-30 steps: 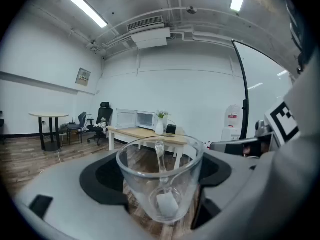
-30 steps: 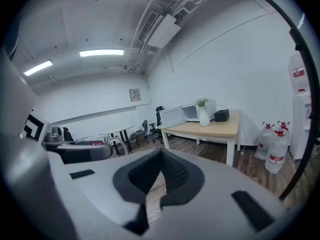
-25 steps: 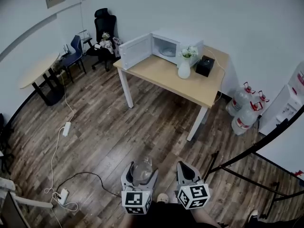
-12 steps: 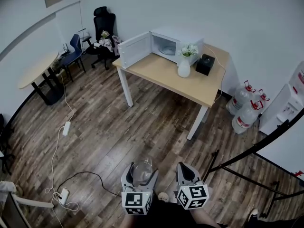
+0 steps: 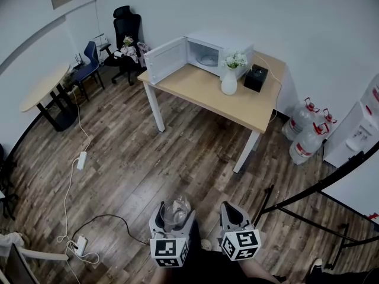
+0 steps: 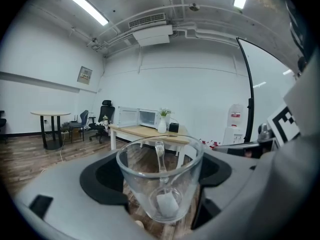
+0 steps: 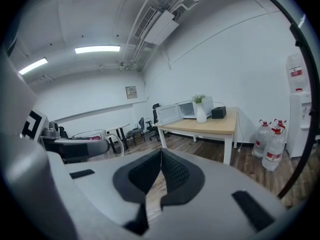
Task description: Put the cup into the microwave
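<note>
The left gripper (image 5: pixel 175 216) is hovering low in the head view, above the wooden floor (image 5: pixel 148 170); its jaws are pressing in on the two sides of the cup (image 6: pixel 161 181), a clear glass one that is sitting upright between the dark pads, with its handle showing through the glass on the far side. The right gripper (image 5: pixel 233 216) is hanging just beside the left one; in the right gripper view its jaws are meeting at the tips and nothing is lying between them, only a sliver of floor showing lower down. Both grippers are pointing across the room toward the bench (image 5: pixel 249 108), which is standing well apart from them against the white wall. The microwave (image 5: pixel 228 45) is resting at the far left end of the bench; its door (image 5: pixel 166 59) is swinging wide to the left and the chamber is showing open. A white vase (image 5: pixel 229 83) with small flowers is standing just in front of the microwave's right side; a black box (image 5: pixel 256 78) is sitting near the vase, to its right. Water bottles (image 5: pixel 305 136) are clustering on the floor right of the bench; a black office chair (image 5: pixel 128 37) and a round table (image 5: pixel 44 87) are standing off to the left.
</note>
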`<state>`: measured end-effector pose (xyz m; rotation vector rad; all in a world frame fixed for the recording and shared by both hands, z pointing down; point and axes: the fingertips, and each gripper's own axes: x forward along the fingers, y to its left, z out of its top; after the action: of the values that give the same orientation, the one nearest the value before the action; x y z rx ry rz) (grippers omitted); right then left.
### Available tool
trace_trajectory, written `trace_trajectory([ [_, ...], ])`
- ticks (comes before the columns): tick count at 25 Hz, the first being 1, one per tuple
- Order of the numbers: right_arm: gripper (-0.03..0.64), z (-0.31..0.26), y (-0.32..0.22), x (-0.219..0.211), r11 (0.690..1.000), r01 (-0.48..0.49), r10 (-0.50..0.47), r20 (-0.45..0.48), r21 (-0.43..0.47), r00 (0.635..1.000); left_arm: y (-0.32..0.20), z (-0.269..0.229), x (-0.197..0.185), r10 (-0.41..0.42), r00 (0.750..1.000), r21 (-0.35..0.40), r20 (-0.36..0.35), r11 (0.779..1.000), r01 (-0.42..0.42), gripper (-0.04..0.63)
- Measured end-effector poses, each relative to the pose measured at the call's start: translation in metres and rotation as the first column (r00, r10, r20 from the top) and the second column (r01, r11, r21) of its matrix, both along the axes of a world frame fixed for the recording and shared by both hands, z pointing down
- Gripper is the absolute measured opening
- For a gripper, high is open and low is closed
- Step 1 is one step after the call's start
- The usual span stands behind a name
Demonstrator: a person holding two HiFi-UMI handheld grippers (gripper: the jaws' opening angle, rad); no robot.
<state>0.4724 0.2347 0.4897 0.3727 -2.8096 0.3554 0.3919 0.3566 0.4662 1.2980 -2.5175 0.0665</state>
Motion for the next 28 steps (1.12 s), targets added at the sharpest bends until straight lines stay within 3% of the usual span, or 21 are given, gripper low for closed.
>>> trace_trajectory([
  [15,-0.006,-0.003,-0.031,-0.059,1.0,-0.014,0.014,-0.008,0.003,1.0,-0.038,-0.003,-0.055,0.039,0.999,0.001,-0.008,0.999,-0.039,0.408],
  [28,-0.006,-0.006,-0.078,-0.143,0.998,-0.057,0.057,-0.007,-0.016,0.998,-0.077,-0.013,-0.139,0.051,0.999,0.011,-0.004,0.999,-0.051,0.408],
])
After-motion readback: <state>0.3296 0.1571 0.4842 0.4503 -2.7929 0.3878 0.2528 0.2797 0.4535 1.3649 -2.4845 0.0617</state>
